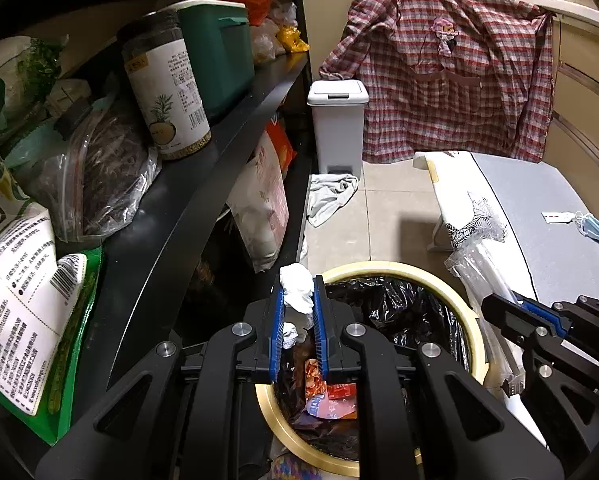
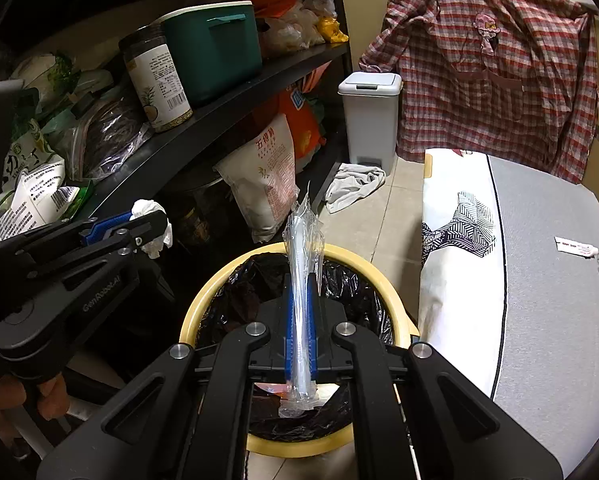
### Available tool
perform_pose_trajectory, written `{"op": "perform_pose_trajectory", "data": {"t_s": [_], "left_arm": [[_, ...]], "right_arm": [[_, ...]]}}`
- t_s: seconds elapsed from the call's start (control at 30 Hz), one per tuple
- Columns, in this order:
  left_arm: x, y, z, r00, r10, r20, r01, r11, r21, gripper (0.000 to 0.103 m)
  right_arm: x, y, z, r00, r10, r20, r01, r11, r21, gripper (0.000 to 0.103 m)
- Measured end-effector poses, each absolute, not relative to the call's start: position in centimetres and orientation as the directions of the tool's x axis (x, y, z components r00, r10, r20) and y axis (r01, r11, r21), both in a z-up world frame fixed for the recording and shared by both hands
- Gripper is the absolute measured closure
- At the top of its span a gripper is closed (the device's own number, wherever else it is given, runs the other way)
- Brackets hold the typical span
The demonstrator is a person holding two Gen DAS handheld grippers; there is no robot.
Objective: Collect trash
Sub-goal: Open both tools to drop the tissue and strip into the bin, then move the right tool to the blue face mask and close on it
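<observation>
1. The black shelf (image 1: 203, 168) on the left carried a labelled jar (image 1: 167, 92) and a green box (image 1: 219, 56).
2. The left claw (image 1: 297, 300) pinched a crumpled white tissue (image 1: 297, 290) between its blue pads, at the left rim of the yellow bin (image 1: 465, 320).
3. The bin, lined with a black bag (image 2: 239, 296), already held wrappers (image 1: 327, 396).
4. The right claw (image 2: 299, 292) was clamped nearly closed on a clear plastic wrapper (image 2: 303, 236) above the bin.
5. A blue face mask (image 1: 593, 226) lay on the grey mattress (image 2: 551, 300) to the right.
</observation>
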State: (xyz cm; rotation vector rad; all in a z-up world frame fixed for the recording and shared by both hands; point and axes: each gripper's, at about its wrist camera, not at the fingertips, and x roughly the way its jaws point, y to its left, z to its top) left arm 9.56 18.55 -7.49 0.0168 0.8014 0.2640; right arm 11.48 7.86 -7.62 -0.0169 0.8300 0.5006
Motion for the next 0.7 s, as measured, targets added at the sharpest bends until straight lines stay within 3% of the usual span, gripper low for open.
{"op": "perform_pose_trajectory", "data": {"t_s": [0.07, 0.13, 0.2, 0.23, 0.3, 0.37, 0.7], "left_arm": [[9.74, 18.69, -7.59, 0.657, 0.245, -0.713, -0.234, 0.965, 0.116, 0.088], [9.83, 18.58, -7.53, 0.656, 0.262, -0.708, -0.248, 0.961, 0.125, 0.077], [9.83, 18.59, -7.36, 0.655, 0.302, -0.692, -0.28, 0.948, 0.149, 0.028], [9.7, 18.64, -7.22, 0.659, 0.325, -0.679, -0.299, 0.941, 0.16, 0.023], [9.46, 18.7, -6.83, 0.671, 0.34, -0.659, -0.31, 0.936, 0.167, 0.019], [9.49, 18.87, -6.81, 0.664, 0.339, -0.666, -0.311, 0.936, 0.165, 0.013], [9.48, 18.85, -6.8, 0.659, 0.343, -0.669, -0.309, 0.935, 0.175, 0.013]], "right_arm": [[11.53, 7.83, -7.61, 0.565, 0.421, -0.709, -0.433, 0.883, 0.18, 0.097], [11.6, 7.78, -7.53, 0.569, 0.42, -0.707, -0.43, 0.885, 0.179, 0.094], [11.68, 7.78, -7.31, 0.578, 0.416, -0.702, -0.425, 0.888, 0.176, 0.089], [11.71, 7.74, -7.23, 0.58, 0.415, -0.701, -0.424, 0.889, 0.175, 0.075], [11.68, 7.6, -7.04, 0.594, 0.407, -0.694, -0.414, 0.894, 0.17, 0.052], [11.55, 7.55, -6.87, 0.61, 0.401, -0.684, -0.411, 0.897, 0.159, 0.05], [11.54, 7.11, -7.05, 0.605, 0.4, -0.689, -0.403, 0.9, 0.168, 0.047]]}}
